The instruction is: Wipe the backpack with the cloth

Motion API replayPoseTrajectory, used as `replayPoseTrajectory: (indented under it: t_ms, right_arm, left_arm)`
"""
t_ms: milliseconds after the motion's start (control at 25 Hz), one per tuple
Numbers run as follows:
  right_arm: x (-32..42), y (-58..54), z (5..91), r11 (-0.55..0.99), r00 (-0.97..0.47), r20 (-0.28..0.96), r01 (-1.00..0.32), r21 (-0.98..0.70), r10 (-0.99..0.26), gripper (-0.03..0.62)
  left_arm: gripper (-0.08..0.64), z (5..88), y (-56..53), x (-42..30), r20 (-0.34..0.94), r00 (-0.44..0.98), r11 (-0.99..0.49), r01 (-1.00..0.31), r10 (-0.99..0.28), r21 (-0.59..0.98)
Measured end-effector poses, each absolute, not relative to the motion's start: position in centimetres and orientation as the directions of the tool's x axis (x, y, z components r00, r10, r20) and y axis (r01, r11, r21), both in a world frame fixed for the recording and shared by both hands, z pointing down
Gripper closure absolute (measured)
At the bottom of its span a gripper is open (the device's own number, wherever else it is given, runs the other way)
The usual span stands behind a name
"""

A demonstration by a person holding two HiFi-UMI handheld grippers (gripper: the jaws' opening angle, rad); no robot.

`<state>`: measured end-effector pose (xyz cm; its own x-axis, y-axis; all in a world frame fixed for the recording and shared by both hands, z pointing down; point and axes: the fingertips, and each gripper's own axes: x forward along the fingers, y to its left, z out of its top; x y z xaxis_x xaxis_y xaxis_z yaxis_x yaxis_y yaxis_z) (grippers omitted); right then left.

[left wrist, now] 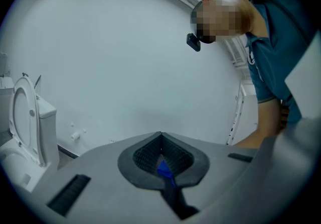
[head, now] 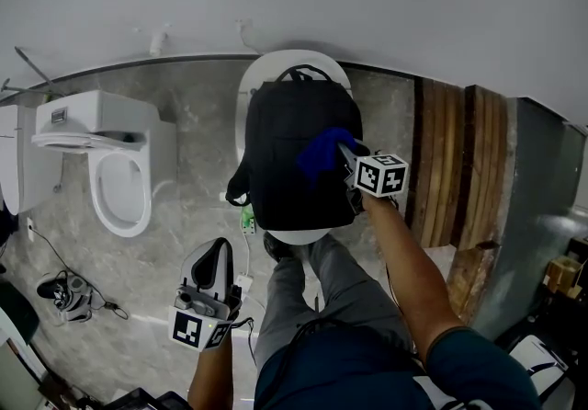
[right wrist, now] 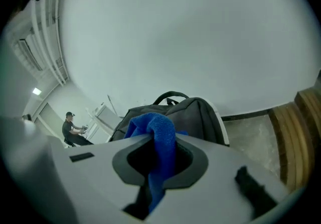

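Observation:
A black backpack (head: 294, 151) lies on a white oval seat (head: 276, 66) against the wall; the right gripper view shows its top and handle (right wrist: 193, 110). My right gripper (head: 344, 153) is shut on a blue cloth (head: 323, 153) and holds it against the backpack's right upper side. In the right gripper view the cloth (right wrist: 159, 132) bulges out between the jaws. My left gripper (head: 219, 256) hangs low at the left over the floor, away from the backpack, its jaws together (left wrist: 161, 160). A small blue sliver shows in their seam.
A white toilet (head: 110, 169) with its lid up stands to the left, also in the left gripper view (left wrist: 25, 122). Wooden planks (head: 459, 160) cover the floor at the right. My legs (head: 312, 279) stand before the seat. Shoes and a cable (head: 64, 293) lie at lower left.

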<state>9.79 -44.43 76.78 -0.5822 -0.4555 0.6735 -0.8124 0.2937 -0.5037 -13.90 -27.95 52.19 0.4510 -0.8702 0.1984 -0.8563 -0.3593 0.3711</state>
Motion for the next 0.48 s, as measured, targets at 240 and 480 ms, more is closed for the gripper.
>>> replayPoseTrajectory:
  t_ms: [240,480]
  right_arm:
    - [7.2,-50.8,77.6,0.309,-0.543,0.747,-0.838,-0.450,-0.384,0.565]
    - [-1.3,-52.6,77.3,0.417,-0.625,0.734,-0.761,-0.497,-0.266,0.565]
  left_arm:
    - [0.558,52.5,-28.3,-13.9,0.197,0.449,-0.358,-0.857,-0.871,0.372]
    - [0.558,52.2,-28.4,-14.0,0.199,0.442,-0.351,-0.860,-0.874,0.370]
